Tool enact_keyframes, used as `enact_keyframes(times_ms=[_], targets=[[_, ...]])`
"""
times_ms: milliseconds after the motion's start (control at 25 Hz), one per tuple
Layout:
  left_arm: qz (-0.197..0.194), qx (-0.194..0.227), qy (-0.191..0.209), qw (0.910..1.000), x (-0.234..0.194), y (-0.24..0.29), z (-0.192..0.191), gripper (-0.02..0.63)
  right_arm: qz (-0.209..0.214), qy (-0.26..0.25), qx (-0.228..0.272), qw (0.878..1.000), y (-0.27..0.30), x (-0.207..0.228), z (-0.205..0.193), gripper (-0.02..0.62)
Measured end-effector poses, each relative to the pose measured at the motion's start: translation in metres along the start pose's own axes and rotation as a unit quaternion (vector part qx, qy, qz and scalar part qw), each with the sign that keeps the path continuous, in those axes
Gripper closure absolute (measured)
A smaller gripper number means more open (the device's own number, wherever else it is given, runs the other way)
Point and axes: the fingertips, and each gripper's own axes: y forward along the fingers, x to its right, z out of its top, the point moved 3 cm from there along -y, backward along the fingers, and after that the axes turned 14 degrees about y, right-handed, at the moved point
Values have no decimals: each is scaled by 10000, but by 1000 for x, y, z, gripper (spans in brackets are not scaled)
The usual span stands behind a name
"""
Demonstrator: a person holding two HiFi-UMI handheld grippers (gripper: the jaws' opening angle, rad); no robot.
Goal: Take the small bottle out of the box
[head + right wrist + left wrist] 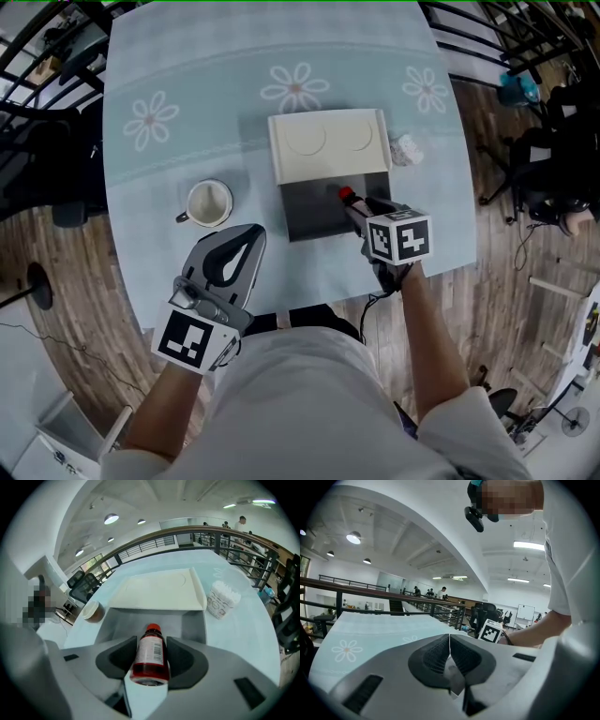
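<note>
Red small bottle (pixel 151 645) sits clamped between the right gripper's (pixel 151 655) wide-set jaws.

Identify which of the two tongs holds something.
The right tongs: they grip a small red bottle, while the left tongs are shut and empty.

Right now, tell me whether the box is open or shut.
Open. The box shows its grey inside; its cream lid lies flipped back behind it.
</note>
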Motion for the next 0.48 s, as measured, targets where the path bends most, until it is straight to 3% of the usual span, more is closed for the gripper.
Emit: enact_keyframes(times_ms=[480], targets=[[-11, 76, 184, 9998, 2, -11, 17, 584, 435, 427, 648, 9960, -45, -18, 9, 387]])
